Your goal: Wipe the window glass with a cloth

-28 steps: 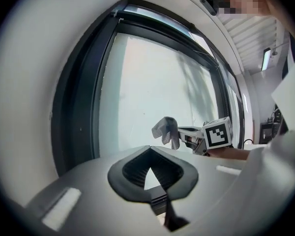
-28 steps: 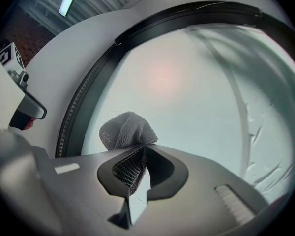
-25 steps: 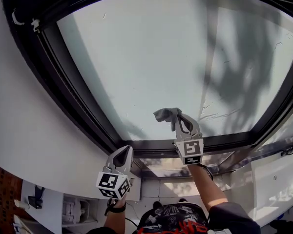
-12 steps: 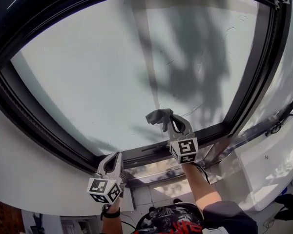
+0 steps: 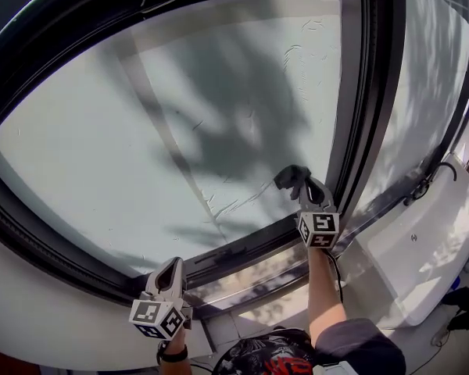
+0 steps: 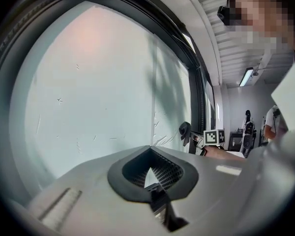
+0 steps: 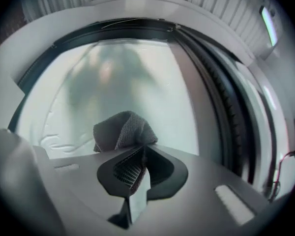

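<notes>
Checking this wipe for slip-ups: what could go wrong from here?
Only a small wad of cloth sticks past the right tongs, so their hard tips might scrape the glass. The cloth sits close to the dark frame and could snag there or pull loose.

Left tool point(image 6: 150, 148), jaws together, near window glass point(image 6: 98, 92)

I see the glass point(image 5: 164, 108) bare and open above and to the left of the cloth point(image 5: 291, 176). The dark upright post point(image 5: 359, 92) blocks just to its right, the bottom rail point(image 5: 242, 244) just below. The left gripper point(image 5: 172, 264) sits low by that rail, seemingly off the pane.
</notes>
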Motion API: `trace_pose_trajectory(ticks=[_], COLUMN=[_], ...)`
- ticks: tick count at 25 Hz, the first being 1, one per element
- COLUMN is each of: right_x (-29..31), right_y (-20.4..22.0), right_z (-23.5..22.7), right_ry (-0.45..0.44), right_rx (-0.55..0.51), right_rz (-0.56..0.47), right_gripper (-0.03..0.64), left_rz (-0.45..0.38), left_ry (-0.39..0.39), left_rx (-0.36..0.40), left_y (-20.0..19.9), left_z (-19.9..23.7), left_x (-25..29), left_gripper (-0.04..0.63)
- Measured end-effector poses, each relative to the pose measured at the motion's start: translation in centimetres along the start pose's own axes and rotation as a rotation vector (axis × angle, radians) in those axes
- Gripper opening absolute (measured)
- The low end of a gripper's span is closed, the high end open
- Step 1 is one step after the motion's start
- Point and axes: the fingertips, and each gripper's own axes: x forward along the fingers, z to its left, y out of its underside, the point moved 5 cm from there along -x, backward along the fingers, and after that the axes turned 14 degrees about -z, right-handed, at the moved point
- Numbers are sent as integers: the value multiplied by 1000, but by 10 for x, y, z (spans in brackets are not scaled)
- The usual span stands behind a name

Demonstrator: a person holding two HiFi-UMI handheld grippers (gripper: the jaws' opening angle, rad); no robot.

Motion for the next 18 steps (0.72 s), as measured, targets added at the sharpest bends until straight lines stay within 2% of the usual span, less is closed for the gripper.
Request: trace_pose_trajectory(ticks=[3, 6, 12, 14, 18], right_x=[-1, -1, -3, -1, 12], right_y=[-3, -3, 4, 7, 1], right_z=[-43, -65, -78, -67, 15], right_ry=[133, 227, 291, 216, -148], right_rx=[-10, 23, 98, 122, 150], right_rz=[-24, -35, -68, -52, -72], right_gripper=[14, 14, 15, 15, 15], left_rz=[8, 13, 19, 26, 40], left_ry=[7, 8, -35, -62, -117], left_rx=[3, 2, 6, 6, -4], left_y=[0, 2, 0, 2, 11], left_z=[-7, -12, -6, 2, 23], left_x=[5, 7, -11, -24, -44], left_gripper=[6, 6, 6, 6, 6])
